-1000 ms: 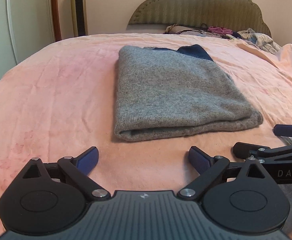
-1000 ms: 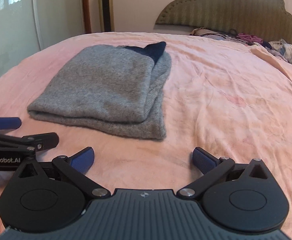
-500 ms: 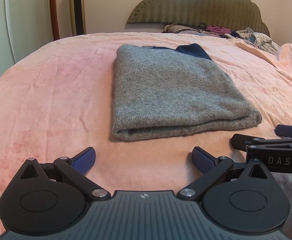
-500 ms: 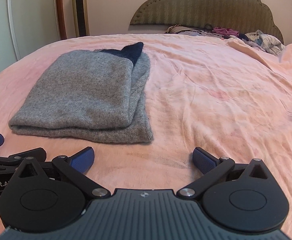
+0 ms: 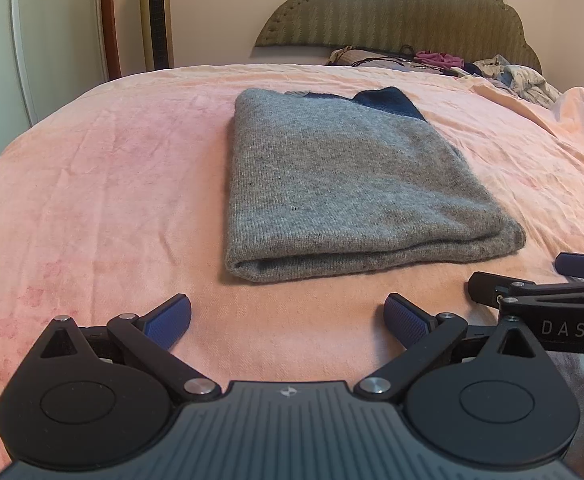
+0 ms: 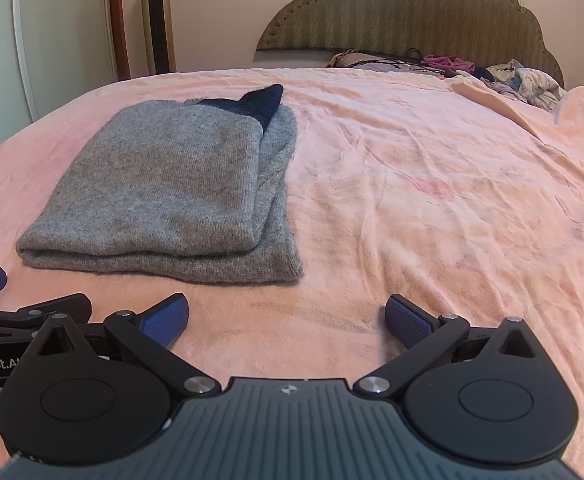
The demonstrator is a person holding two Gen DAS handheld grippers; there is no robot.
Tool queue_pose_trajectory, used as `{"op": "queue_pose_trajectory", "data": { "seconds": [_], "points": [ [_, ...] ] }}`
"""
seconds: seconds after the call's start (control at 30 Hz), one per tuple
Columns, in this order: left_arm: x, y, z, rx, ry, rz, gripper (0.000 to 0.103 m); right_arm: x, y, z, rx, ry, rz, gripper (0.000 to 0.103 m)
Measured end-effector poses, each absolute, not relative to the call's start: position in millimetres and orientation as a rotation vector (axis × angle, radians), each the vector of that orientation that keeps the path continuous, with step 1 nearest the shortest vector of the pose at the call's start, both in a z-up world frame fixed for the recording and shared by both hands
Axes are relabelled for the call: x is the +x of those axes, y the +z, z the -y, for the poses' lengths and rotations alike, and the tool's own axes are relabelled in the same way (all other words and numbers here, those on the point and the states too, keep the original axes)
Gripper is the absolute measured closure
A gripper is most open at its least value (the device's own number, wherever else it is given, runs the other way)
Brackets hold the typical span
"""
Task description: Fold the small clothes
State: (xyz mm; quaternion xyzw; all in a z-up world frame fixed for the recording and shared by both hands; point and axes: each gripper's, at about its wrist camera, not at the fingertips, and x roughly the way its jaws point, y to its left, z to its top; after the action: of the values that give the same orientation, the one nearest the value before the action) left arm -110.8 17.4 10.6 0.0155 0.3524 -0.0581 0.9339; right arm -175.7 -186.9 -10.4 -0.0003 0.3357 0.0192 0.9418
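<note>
Left wrist view: the left gripper (image 5: pixel 288 322) sits at the bottom of the frame with its two blue pads spread wide apart, having just finished opening, and only bare pink bedspread (image 5: pixel 104 184) shows between them. The folded grey sweater (image 5: pixel 339 184) lies flat in the middle of the frame, just beyond the pads and apart from them; its rounded fold edge faces the camera, and a dark blue part pokes out at its far upper right corner. At the right edge, lower half, part of the right gripper (image 5: pixel 539 300) juts in sideways, black with one blue pad showing, near the sweater's near right corner but not touching it. Upper centre holds an olive padded headboard (image 5: pixel 407 8), with a heap of mixed clothes (image 5: pixel 443 60) under it at upper right. A gold tower fan (image 5: pixel 156 16) stands upper left. Right wrist view: the right gripper (image 6: pixel 288 320) at the bottom also has its pads held wide apart over bare bedspread, nothing between them. The sweater (image 6: pixel 180 188) lies in the left half of the frame, stacked layers visible along its right side, dark blue tip at its far end. The left gripper (image 6: pixel 32 308) enters from the lower left edge, just short of the sweater's near edge. Rumpled bedspread fills the right half.
</note>
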Motion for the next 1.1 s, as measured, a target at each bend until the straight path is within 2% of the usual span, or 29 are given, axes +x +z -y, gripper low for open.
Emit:
{"op": "queue_pose_trajectory", "data": {
  "seconds": [1.1],
  "points": [
    [-110.5, 10.6, -16.2, 0.033, -0.118, -0.725, 0.000, -179.2, -10.8, 190.7, -0.005, 0.041, -0.687, 0.000]
  ]
}}
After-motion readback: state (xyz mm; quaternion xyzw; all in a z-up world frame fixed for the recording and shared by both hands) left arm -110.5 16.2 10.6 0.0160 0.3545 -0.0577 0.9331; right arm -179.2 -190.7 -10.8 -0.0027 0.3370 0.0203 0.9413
